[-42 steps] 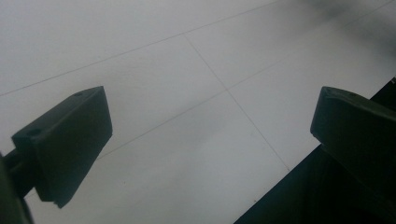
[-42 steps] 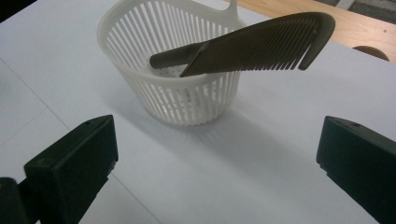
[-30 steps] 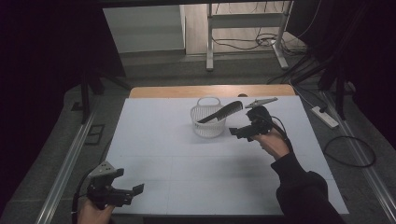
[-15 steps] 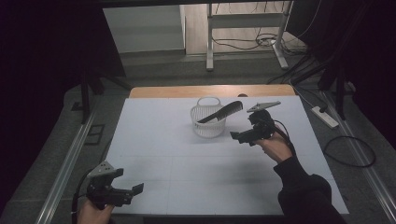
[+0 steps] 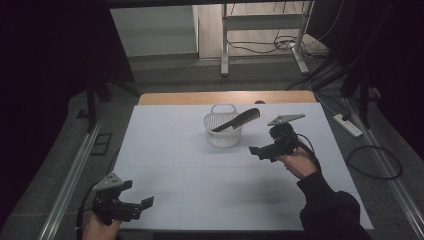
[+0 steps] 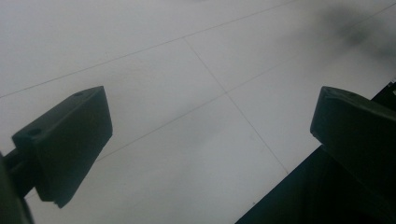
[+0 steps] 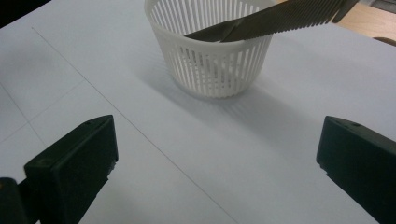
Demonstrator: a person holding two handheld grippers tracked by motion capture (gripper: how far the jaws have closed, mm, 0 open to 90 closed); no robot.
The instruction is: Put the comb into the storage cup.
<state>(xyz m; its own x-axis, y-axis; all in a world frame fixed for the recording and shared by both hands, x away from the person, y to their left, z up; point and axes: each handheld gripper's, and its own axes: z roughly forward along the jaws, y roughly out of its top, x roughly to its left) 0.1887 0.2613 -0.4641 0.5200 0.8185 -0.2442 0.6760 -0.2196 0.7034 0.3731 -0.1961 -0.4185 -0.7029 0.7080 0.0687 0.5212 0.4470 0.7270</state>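
Right gripper (image 5: 260, 151) hovering over white table (image 5: 165, 150), jaws spread wide, gripping nothing. Sitting ahead of its jaws, a bit left of their midline in right gripper view: white slotted basket (image 7: 210, 60), near but apart from the tips. Lying tilted in basket: black comb (image 7: 275, 18), handle end down inside, toothed end sticking out over the rim, up and toward the right jaw's side. In high view, basket (image 5: 223, 131) standing left of and beyond the right gripper, comb (image 5: 237, 120) leaning across it with its top end pointing toward the gripper's side. Right hand (image 5: 295, 162) wrapping the gripper body from behind, cable looping beside it.

Left gripper (image 5: 137, 205) idling at the table's near left corner, well apart from basket and comb, jaws also wide open, holding nothing. Looking down past its jaws at bare table with thin grid lines (image 6: 205, 65), table edge running under the right jaw. Left hand (image 5: 100, 227) partly cut off by frame bottom.
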